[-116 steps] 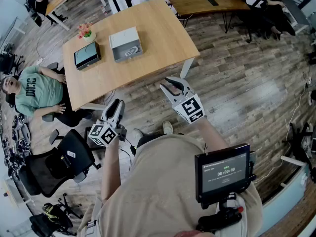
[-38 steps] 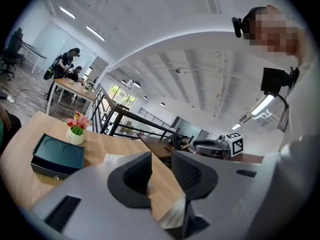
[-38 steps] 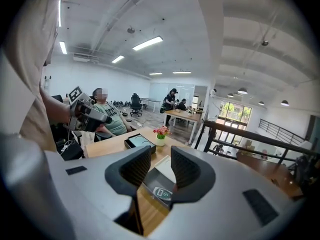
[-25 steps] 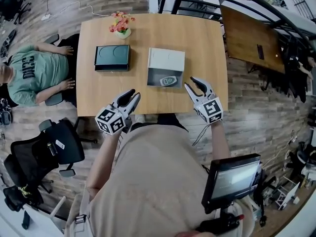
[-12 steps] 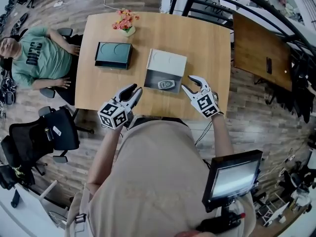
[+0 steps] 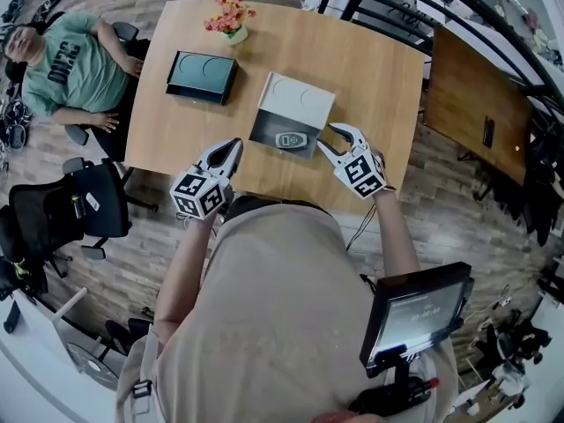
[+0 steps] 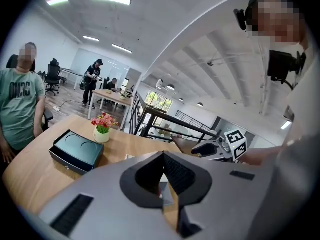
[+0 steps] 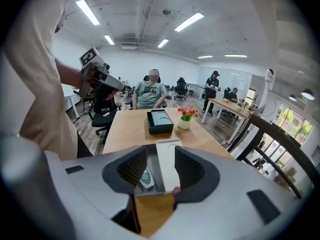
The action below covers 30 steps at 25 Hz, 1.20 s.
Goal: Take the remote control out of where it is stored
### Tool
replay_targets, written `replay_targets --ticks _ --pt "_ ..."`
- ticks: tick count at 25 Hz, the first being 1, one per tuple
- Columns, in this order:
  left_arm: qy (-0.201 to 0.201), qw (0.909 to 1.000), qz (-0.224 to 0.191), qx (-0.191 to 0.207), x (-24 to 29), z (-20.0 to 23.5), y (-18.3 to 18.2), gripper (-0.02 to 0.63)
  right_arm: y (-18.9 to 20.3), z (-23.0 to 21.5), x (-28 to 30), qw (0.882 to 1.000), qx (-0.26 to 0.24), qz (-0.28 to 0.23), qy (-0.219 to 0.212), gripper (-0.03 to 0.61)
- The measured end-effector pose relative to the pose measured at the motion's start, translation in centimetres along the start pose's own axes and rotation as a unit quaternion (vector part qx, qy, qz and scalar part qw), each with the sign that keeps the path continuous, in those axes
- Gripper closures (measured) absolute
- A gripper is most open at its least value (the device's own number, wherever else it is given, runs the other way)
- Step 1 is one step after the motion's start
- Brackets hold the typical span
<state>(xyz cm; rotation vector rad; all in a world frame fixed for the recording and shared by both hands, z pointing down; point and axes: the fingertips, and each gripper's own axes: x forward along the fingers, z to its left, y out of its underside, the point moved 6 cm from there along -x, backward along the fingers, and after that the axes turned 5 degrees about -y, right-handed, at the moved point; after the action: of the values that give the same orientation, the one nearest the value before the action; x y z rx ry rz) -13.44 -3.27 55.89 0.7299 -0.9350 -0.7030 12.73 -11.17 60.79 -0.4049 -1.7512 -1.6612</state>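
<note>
On light wooden table (image 6: 370, 69), small white-grey remote control (image 6: 291, 139) lies in open white drawer box (image 6: 298, 100). L gripper (image 6: 234, 144) jaws closed, empty; R gripper (image 6: 335, 137) jaws apart, empty.

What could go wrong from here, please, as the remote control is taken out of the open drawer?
1. The small white remote control lies flat in the grey drawer tray; the right gripper's jaws, apart, may scrape the tray or skid off it.
2. The white drawer box sits unbraced near the light wooden table's front edge; the left gripper, jaws together, hovers apart from it, so a nudge might shift the box.
</note>
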Motion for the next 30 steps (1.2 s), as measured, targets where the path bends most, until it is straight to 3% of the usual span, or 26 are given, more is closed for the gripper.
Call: replay_targets --ticks 5,12,21,30 --pt "-0.019 0.9997 0.017 0.001 0.8 -0.8 1.3 0.609 1.5 0.0 1.4 0.999 -0.029 0.023 -0.028 0.405" --pt "-0.06 0.9955 0.063 0.038 1.6 -1.9 3.1 0.609 3.9 1.0 4.5 0.99 -0.103 0.062 -0.072 0.38" --pt "-0.076 0.9932 0.083 0.032 2.2 -1.9 5.5 0.609 7.4 2.6 11.6 0.961 -0.194 0.157 -0.121 0.38" --pt "-0.094 0.9919 0.082 0.025 1.6 -1.0 5.8 0.609 11.5 4.2 18.2 0.933 -0.212 0.237 -0.165 0.353"
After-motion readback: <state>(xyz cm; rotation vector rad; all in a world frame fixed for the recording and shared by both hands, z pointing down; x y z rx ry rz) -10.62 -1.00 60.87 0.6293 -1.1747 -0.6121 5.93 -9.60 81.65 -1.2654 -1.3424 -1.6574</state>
